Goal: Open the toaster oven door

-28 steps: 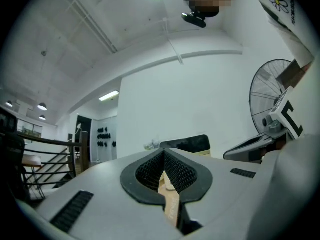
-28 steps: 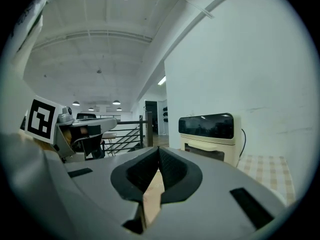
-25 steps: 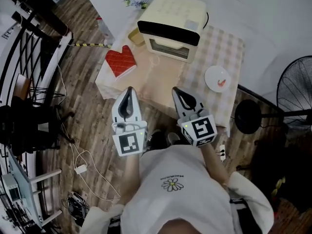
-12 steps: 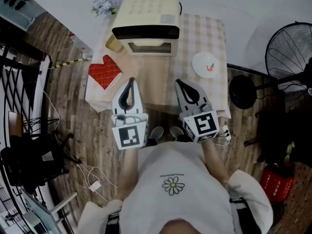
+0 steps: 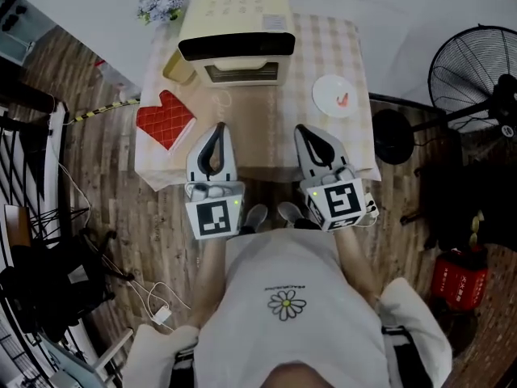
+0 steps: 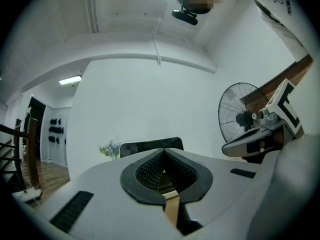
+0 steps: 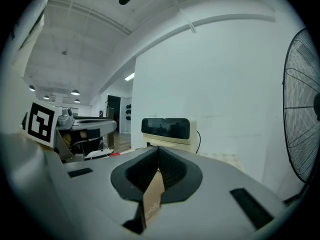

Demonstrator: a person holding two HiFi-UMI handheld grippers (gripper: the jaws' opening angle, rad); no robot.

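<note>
While your left gripper point(image 5: 216, 128) and right gripper point(image 5: 304, 130) hover, jaws together on nothing, over the table's point(image 5: 265, 166) near edge, open tabletop separates them from the toaster oven point(image 5: 236, 23).

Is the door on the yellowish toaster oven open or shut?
Shut. The cream toaster oven has its door flush with its front, not folded down over the checked tablecloth.
</note>
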